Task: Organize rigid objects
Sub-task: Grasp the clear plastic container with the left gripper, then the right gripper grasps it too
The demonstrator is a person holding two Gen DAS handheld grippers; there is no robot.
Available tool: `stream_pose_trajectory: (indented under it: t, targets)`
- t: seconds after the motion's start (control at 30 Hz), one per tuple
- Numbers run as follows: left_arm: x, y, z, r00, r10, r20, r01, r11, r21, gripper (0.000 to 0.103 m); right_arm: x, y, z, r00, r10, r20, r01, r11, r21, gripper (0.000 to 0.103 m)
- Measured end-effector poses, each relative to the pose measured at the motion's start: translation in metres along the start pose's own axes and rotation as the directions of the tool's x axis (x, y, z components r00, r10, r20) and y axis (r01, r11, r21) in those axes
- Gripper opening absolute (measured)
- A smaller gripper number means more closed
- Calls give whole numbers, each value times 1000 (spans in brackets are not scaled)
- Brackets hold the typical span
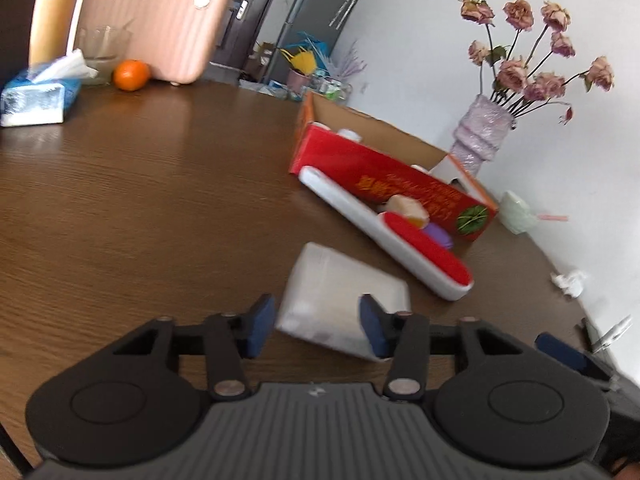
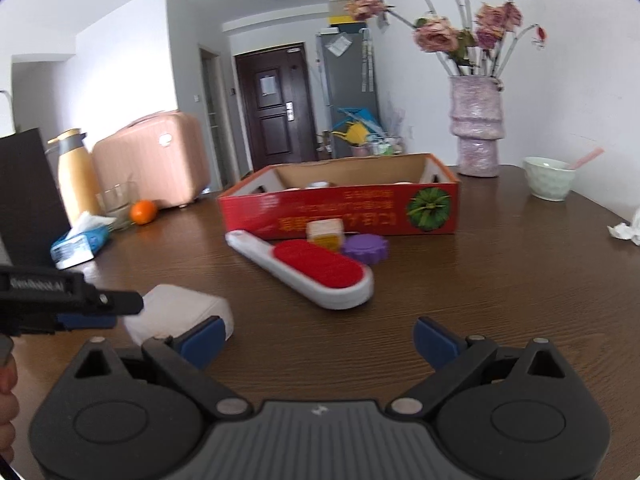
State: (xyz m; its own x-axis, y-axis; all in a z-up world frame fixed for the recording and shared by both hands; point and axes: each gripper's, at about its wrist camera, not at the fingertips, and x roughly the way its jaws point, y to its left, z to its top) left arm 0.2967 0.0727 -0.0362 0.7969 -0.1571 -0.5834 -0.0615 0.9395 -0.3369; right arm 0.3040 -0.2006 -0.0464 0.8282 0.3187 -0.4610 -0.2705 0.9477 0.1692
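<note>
White block (image 1: 340,296) sits on the desk (image 1: 160,200), between the left gripper (image 1: 316,320) jaws; grip contact unclear from blur. Right gripper (image 2: 320,340) jaws spread wide, holding nothing. Lint brush (image 2: 312,268), purple cap (image 2: 366,249) and small cube (image 2: 325,231) lie just beside the red box (image 2: 340,208).

Orange (image 2: 143,212), tissue pack (image 2: 80,246), flower vase (image 2: 477,132), pink suitcase (image 2: 154,160).

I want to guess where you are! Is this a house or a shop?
Most likely a home: a wooden table with a vase of flowers, a fridge and a front door behind.
</note>
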Motion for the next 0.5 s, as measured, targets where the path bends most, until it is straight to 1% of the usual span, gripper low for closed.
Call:
stream_pose_trajectory:
  t: [0.03,0.07,0.13,0.17,0.2,0.23,0.27,0.33,0.4,0.43,0.47,0.5]
  targets:
    - [0,1,0,1000,5,-5,-5,1000,8,34,1,5,-1,1000,14,-1,-14,1000,-2,100]
    - [-1,4,1,1000,-10,-3,10,1000,11,34,2,11,-2,1000,27,-7,-27,1000,-6,100]
    - [-4,6,6,999,-28,18,28,1000,-4,34,7,21,-2,998,56,-22,-56,998,-20,94]
    - [-8,8,9,998,-53,40,52,999,8,36,10,24,-1,997,67,-34,-68,997,-24,89]
    - [-7,7,13,995,-77,62,75,997,33,42,13,27,0,997,73,-39,-73,997,-17,86]
    - [-7,6,17,994,-85,73,81,995,52,44,15,28,3,996,80,-39,-80,997,-6,86]
    - [-4,6,21,994,-81,68,77,995,62,44,19,29,5,995,93,-43,-92,996,12,86]
    - [5,5,27,996,-82,39,78,993,86,44,27,28,10,990,129,-54,-124,989,76,82]
    - [20,9,29,997,-76,16,74,995,66,44,39,26,14,982,178,-71,-166,975,148,71]
    - [31,14,29,997,-75,-32,76,997,33,46,46,26,14,976,205,-78,-188,966,179,69]
    - [38,19,26,991,-124,-54,123,992,-11,48,53,28,14,970,230,-84,-210,957,199,61]
    - [42,23,23,980,-186,-71,184,982,-45,46,61,30,12,965,243,-96,-218,953,211,47]
